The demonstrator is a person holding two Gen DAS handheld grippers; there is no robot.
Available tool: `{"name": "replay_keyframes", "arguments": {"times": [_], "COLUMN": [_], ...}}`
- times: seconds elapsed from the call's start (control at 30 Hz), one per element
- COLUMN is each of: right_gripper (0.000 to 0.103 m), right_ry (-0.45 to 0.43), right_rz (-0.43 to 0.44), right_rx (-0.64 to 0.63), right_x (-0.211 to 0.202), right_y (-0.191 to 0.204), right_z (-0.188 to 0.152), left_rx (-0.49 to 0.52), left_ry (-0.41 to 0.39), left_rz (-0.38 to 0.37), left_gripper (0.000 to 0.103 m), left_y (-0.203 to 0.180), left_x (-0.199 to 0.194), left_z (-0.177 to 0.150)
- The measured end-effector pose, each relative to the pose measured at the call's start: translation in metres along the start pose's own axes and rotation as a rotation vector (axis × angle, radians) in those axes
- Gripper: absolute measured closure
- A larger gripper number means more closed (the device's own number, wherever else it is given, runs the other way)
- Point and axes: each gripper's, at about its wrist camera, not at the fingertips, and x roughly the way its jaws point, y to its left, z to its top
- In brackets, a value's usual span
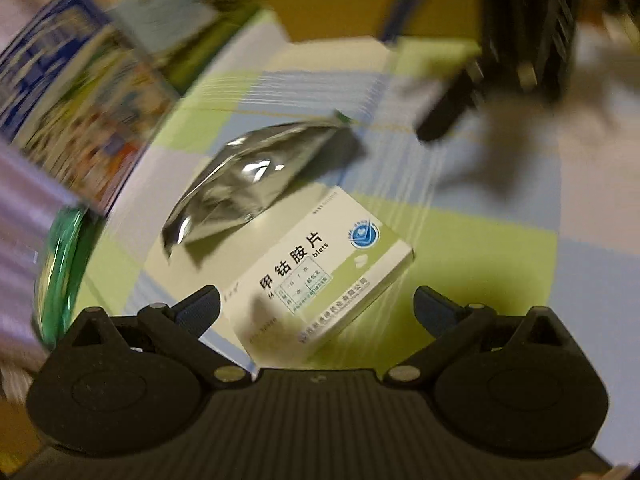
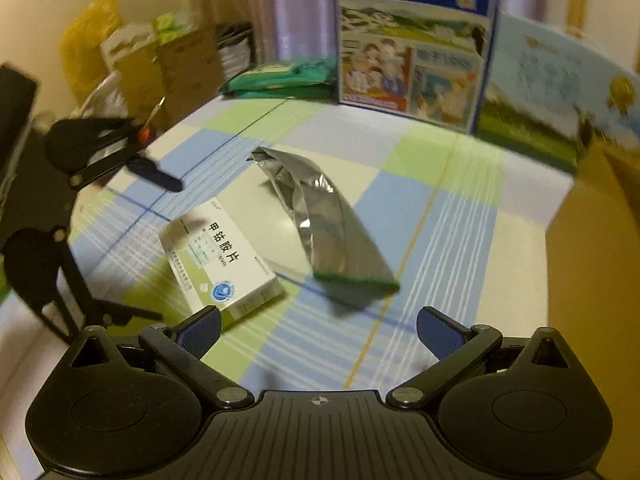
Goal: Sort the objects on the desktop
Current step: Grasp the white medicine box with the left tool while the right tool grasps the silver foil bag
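Presently, in the left wrist view, the left claw [image 1: 316, 300] stands wide open and empty, its jaws either side of the near end of the medicine box [image 1: 320, 264], apparently above it and not yet touching. The box lies flat on the checked worktop [image 1: 500, 240], with the silver foil pouch [image 1: 248, 184] overlapping its far left corner. Judgement: lower squarely, close across the box's short sides, and keep clear of the pouch.

Right wrist view: the right claw [image 2: 318, 330] is likewise fully open and holds nothing, hovering near the box's corner. The pouch lies just right of the box; a brown carton [image 2: 600, 240] stands far right, possibly the destination.
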Motion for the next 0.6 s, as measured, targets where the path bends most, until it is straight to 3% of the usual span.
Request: {"name": "replay_keyframes", "arguments": {"times": [0.1,0.3,0.43,0.6], "right_gripper": [0.002,0.002,0.002,0.002], "right_ry": [0.053,0.121,0.138,0.159], "right_rz": [-0.003,-0.026,0.01,0.056], "right_rx": [-0.113,-0.345,-0.421,-0.4], "right_x": [0.005,0.024,0.042,0.072], "right_y": [0.0,0.001,-0.004,-0.005], "right_z": [0.011,0.024,0.036,0.056], "left_rx": [0.141,0.242,0.206,0.139], "left_ry": [0.033,0.119,0.116,0.142], "left_rz": [-0.061,-0.176,-0.204,-0.243], "left_gripper": [0.004,0.011,0.015,0.018], "left_y": [0.002,0.005,0.016,0.022], "left_x": [0.012,0.042,0.052,0.057], "left_z": [0.009,0.018,0.021,0.026]}}
